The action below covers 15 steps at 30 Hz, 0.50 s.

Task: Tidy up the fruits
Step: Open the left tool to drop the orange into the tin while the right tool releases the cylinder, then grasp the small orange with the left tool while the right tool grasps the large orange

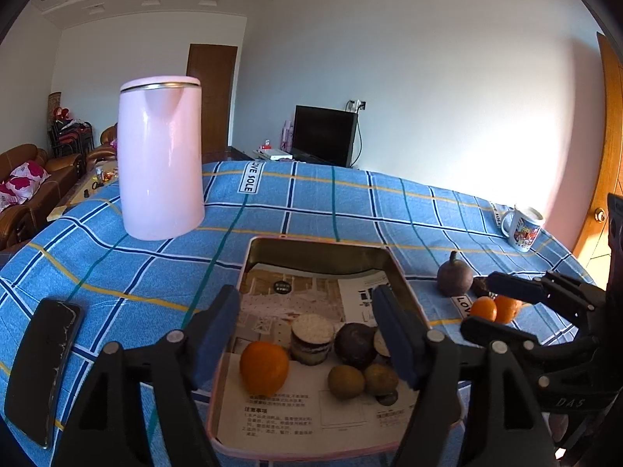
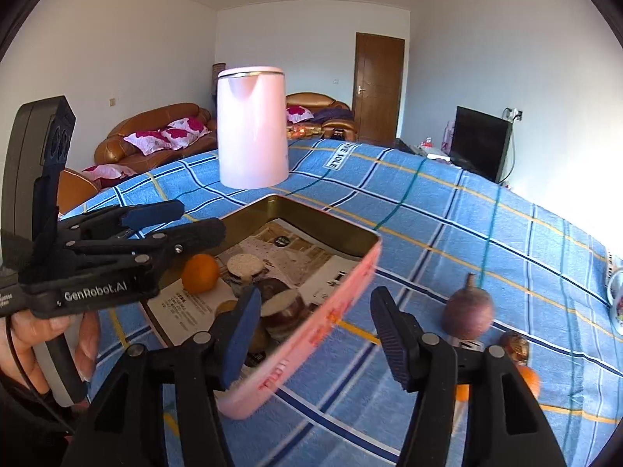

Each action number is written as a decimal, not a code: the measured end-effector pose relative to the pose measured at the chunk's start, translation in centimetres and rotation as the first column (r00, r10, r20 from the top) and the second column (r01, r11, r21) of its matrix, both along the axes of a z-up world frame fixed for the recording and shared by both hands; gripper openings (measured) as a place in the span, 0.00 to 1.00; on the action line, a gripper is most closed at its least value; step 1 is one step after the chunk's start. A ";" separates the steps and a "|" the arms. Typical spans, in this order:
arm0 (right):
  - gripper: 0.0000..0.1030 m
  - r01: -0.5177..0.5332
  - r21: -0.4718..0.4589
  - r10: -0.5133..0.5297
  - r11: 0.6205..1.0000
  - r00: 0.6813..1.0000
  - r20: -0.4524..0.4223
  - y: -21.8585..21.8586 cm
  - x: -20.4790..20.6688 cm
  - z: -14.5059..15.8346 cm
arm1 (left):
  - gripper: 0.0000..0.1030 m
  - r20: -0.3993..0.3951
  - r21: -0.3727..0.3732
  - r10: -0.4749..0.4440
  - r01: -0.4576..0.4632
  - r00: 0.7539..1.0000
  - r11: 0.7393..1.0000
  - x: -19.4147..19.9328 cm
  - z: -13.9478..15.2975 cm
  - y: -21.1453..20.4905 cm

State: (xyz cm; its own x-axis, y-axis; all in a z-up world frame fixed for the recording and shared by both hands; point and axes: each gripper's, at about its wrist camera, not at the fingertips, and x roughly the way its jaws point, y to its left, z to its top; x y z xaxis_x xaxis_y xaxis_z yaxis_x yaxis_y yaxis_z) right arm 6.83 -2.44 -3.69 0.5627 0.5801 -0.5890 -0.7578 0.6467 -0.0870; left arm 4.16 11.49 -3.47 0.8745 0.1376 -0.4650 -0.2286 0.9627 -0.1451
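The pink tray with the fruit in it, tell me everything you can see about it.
The pink tray is a shallow rectangular tin with rounded corners, pink outside with a small pattern, gold metal inside. It lies flat on the blue checked tablecloth, in front of the pink kettle. Printed paper lines its floor. On it sit an orange, dark round fruits, two brownish-green ones and a cut piece with a pale face. No gripper touches it.

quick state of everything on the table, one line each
left claw: open, empty, over the tin
right claw: open, empty
tin: lidless, paper-lined, holding fruit
orange in tin: lying loose
two oranges: outside the tin, on the cloth
purple fruit: upright, outside the tin
pink kettle: upright, lid shut
mug: upright
phone: lying flat
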 end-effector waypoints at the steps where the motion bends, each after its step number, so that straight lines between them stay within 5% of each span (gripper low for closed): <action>1: 0.64 0.026 0.003 -0.026 1.000 0.999 0.019 -1.3 0.0 0.3 | 0.72 0.006 0.003 -0.011 0.011 1.000 1.000 0.1 0.2 -0.6; 5: 0.70 0.211 -0.003 -0.211 0.977 0.977 0.041 -7.1 2.3 1.0 | 0.76 0.015 0.028 -0.075 0.075 0.997 0.997 0.9 0.8 -3.6; 8: 0.70 0.338 0.052 -0.336 0.940 0.941 -0.035 -11.1 4.9 1.0 | 0.77 0.010 0.059 -0.126 0.126 0.992 0.990 1.8 1.2 -6.2; 15: 0.70 0.368 0.049 -0.352 0.928 0.914 -0.200 -12.6 7.8 -1.4 | 0.77 -0.033 0.118 -0.207 0.210 0.978 0.971 4.2 0.9 -10.6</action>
State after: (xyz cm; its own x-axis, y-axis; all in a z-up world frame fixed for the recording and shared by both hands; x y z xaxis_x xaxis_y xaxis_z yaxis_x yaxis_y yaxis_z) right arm 14.64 -15.09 -5.10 0.6290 0.4101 -0.6604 -0.4695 0.8775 0.0977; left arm 8.37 0.86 -2.59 0.8802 0.0092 -0.4746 -0.0229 0.9995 -0.0231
